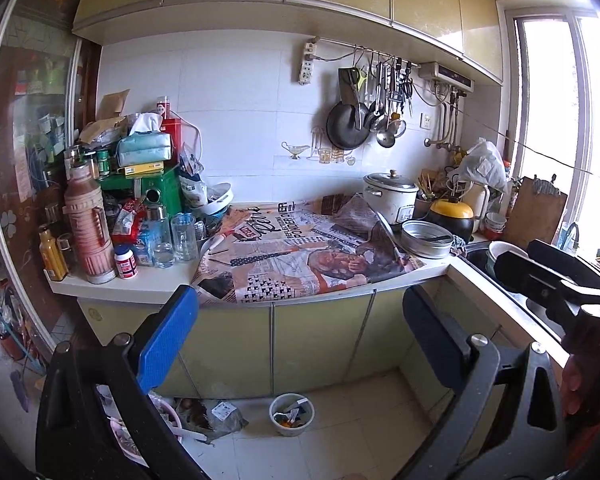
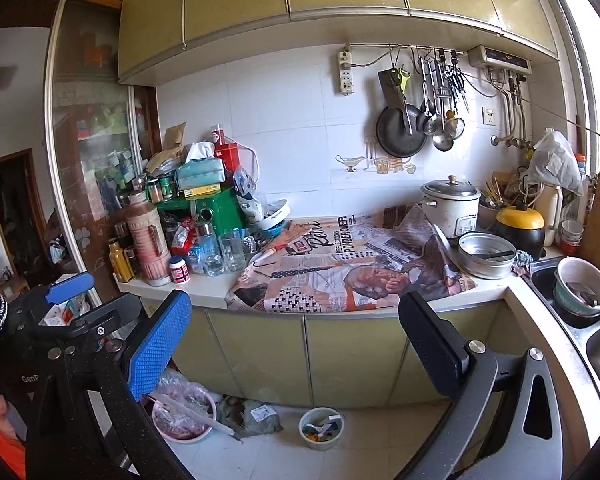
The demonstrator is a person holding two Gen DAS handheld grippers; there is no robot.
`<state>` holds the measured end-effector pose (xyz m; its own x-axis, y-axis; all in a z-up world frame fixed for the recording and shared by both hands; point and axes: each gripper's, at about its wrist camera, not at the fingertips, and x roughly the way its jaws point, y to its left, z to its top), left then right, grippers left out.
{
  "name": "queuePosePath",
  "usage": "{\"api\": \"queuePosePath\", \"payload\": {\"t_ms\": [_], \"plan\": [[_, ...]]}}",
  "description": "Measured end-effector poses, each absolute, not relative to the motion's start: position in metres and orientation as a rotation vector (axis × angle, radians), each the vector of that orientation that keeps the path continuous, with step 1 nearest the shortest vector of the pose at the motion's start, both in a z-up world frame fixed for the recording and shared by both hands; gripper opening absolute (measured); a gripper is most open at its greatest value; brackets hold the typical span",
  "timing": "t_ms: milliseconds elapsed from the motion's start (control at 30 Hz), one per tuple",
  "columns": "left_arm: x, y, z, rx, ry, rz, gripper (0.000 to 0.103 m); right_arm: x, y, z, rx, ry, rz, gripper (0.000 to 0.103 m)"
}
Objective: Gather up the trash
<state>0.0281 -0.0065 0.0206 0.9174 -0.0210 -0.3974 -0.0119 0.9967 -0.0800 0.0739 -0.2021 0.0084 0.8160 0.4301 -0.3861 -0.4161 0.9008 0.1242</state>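
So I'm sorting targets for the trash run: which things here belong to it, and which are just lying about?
Job:
- small bin of scraps
- crumpled bag on floor
- newspaper on counter

Lying about:
- rice cooker
- thermos
- tissue box
- hanging pan

The middle of the counter is flat and passable, covered only by spread newspaper (image 1: 300,256), while its left end is walled off by a crowded stack of bottles, jars and tins (image 1: 132,200). At the right, a rice cooker (image 1: 390,196) and a metal pan (image 1: 427,238) block the way toward the sink. Below, the floor (image 2: 380,440) before the cabinets lies open around a small trash bin (image 2: 321,427) and a pink basin (image 2: 184,416).
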Motion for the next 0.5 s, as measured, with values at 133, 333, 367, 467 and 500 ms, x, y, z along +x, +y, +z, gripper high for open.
{"api": "queuePosePath", "payload": {"t_ms": [133,333,367,467,500], "plan": [[0.0288,-0.0106,0.0214,-0.078,0.408,-0.013,0.103,0.0712,-0.2023,0.0091,0.031,0.419,0.444,0.103],[0.0295,-0.0148,0.0216,-0.086,0.409,-0.025,0.103,0.0696,-0.2018,0.0085,0.029,0.429,0.435,0.103],[0.0297,-0.0153,0.0215,-0.087,0.410,-0.028,0.103,0.0699,-0.2022,0.0084,0.030,0.431,0.433,0.103],[0.0319,-0.0160,0.0213,-0.087,0.414,-0.028,0.103,0.0704,-0.2020,0.0079,0.033,0.439,0.431,0.103],[0.0326,-0.0158,0.0210,-0.089,0.415,-0.028,0.103,0.0709,-0.2024,0.0082,0.034,0.442,0.431,0.103]]}}
